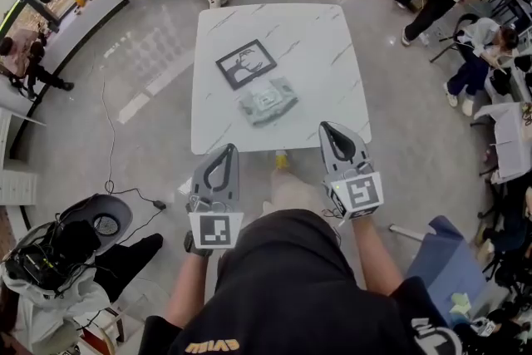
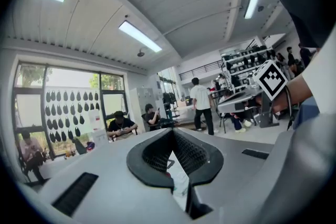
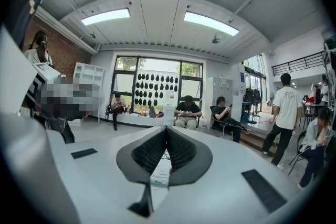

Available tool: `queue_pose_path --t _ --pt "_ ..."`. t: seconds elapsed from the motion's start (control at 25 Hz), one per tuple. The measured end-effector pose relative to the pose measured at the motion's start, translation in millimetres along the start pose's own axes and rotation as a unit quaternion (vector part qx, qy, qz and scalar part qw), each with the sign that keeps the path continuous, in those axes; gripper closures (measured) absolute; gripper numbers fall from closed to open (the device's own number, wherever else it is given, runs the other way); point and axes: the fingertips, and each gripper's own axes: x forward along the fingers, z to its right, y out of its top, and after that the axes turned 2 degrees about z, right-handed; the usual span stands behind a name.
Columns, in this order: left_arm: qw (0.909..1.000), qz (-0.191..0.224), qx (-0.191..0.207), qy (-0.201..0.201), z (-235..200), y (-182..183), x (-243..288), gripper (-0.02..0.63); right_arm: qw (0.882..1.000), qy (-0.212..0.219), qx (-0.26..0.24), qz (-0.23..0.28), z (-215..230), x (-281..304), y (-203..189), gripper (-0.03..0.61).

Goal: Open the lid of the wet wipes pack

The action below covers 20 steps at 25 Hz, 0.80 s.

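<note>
The wet wipes pack (image 1: 268, 101), pale green with a white lid panel on top, lies flat near the middle of the white marble table (image 1: 332, 37). Its lid looks flat on the pack. My left gripper (image 1: 230, 148) hangs at the table's near edge, to the left and short of the pack, with its jaws together and nothing in them. My right gripper (image 1: 325, 126) is over the near right part of the table, also short of the pack and shut on nothing. In the left gripper view (image 2: 172, 131) and right gripper view (image 3: 166, 128) the tips meet, pointing about level across the room.
A black mat with a white antler drawing (image 1: 246, 63) lies just beyond the pack. A blue chair (image 1: 449, 262) stands at my right and a bag with gear (image 1: 58, 253) on the floor at my left. People sit and stand beyond the table.
</note>
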Motion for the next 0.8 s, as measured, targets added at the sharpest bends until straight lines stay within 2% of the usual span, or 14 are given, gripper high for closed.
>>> queue_pose_path --t 0.16,0.36,0.44,0.64,0.8 --pt "0.9999 -0.006 0.012 -0.011 11.6 2.8 -1.4 0.597 1.0 0.006 -0.003 -0.001 -5.8 -0.6 1.3 0.575" --pt "0.9998 0.006 -0.013 -0.011 12.7 2.4 0.7 0.597 1.0 0.005 -0.008 -0.007 -4.9 -3.5 4.1 0.575" --pt "0.9996 -0.001 -0.027 -0.007 11.5 -2.4 -0.3 0.597 1.0 0.008 -0.01 -0.008 -5.1 -4.1 5.7 0.575" --pt "0.9994 -0.015 -0.028 -0.015 18.3 -16.3 10.8 0.597 0.999 0.023 -0.007 -0.024 -8.1 -1.3 -2.6 0.575" --pt "0.9984 -0.038 -0.034 -0.025 21.4 -41.4 27.0 0.597 0.998 0.043 -0.014 -0.033 -11.6 8.5 -15.2 0.575"
